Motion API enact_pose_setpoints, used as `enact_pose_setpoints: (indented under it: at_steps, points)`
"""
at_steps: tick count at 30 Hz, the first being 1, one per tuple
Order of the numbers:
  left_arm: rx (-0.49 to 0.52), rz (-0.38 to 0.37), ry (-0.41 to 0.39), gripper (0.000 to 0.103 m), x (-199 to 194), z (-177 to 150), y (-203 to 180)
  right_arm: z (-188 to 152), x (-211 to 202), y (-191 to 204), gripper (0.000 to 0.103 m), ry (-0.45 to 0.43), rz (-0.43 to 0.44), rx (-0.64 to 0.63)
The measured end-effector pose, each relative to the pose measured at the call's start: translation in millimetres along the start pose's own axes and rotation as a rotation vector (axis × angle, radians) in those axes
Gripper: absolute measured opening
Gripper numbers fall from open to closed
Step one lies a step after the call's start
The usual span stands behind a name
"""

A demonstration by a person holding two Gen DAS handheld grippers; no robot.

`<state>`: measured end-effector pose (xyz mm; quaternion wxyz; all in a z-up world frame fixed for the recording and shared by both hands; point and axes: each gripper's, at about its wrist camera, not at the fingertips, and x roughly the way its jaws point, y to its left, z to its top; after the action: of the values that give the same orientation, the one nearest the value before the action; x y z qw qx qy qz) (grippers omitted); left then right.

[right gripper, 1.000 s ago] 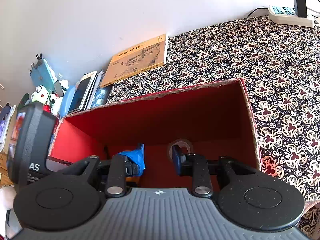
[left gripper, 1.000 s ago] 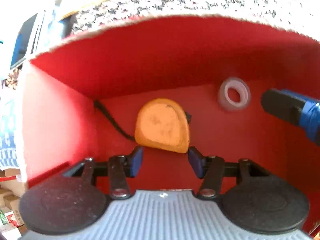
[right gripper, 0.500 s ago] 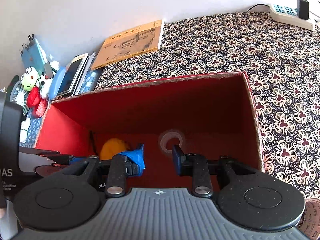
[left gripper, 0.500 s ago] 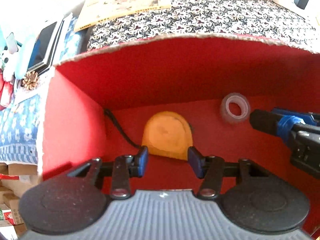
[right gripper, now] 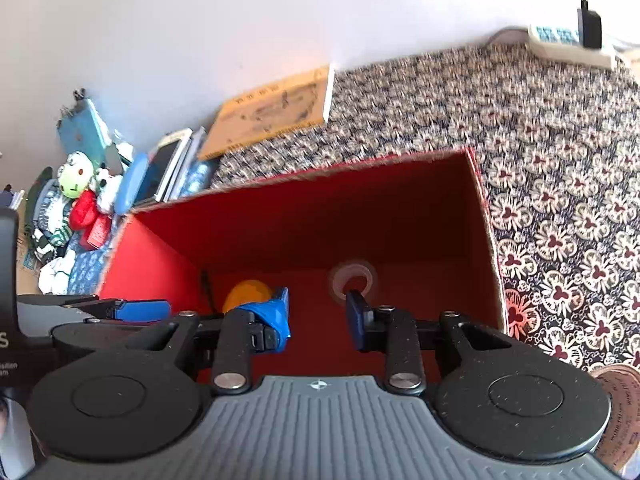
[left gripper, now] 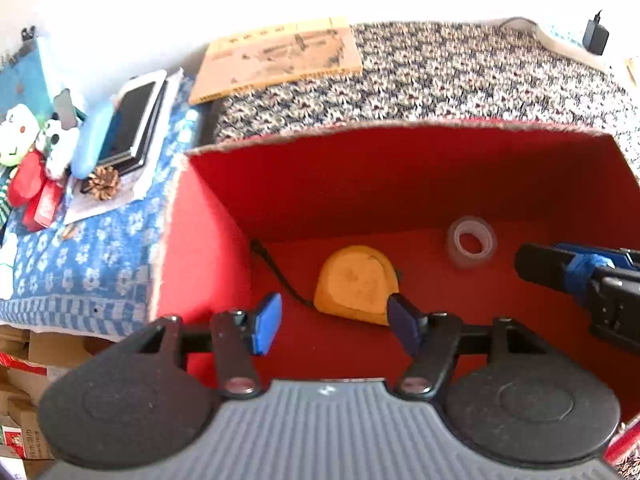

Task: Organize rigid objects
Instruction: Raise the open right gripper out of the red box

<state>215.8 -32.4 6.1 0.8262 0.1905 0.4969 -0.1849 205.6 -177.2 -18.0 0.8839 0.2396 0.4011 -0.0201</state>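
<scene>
Left wrist view shows the left gripper with its two blue fingers wide apart and nothing between them. It hangs over the near side of the red box. Just past its fingers, on the floor of the box, lies the orange tape measure, flat, with its black strap running off toward the left wall of the box. A clear roll of tape lies on the floor of the box too, nearer the right wall and well apart from the tape measure.

The right gripper is also spread open and holds nothing. It sits above the near side of the box, with the roll of tape just beyond its fingers.

Both things look like they are already put away in the box. So the job now seems to be lifting both grippers out. Go straight up, slow and steady. Keep the fingers away from the box walls so the box does not tip or slide on the flowery cloth. Watch that the left fingers do not hook the strap.
</scene>
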Motion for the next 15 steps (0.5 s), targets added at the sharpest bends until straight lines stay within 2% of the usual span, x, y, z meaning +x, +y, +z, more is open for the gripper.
enact_pose_setpoints:
  at_steps: [7,15]
  points:
    - [0.01,0.046,-0.11,0.074,-35.0,-9.2,0.4,-9.6,-27.6,18.0,0.015,-0.079,-0.017,-0.041]
    - [-0.001,0.067,-0.168,0.076,-61.7,-24.1,3.8,-23.3,-51.8,28.9,0.015,-0.163,-0.026,-0.045]
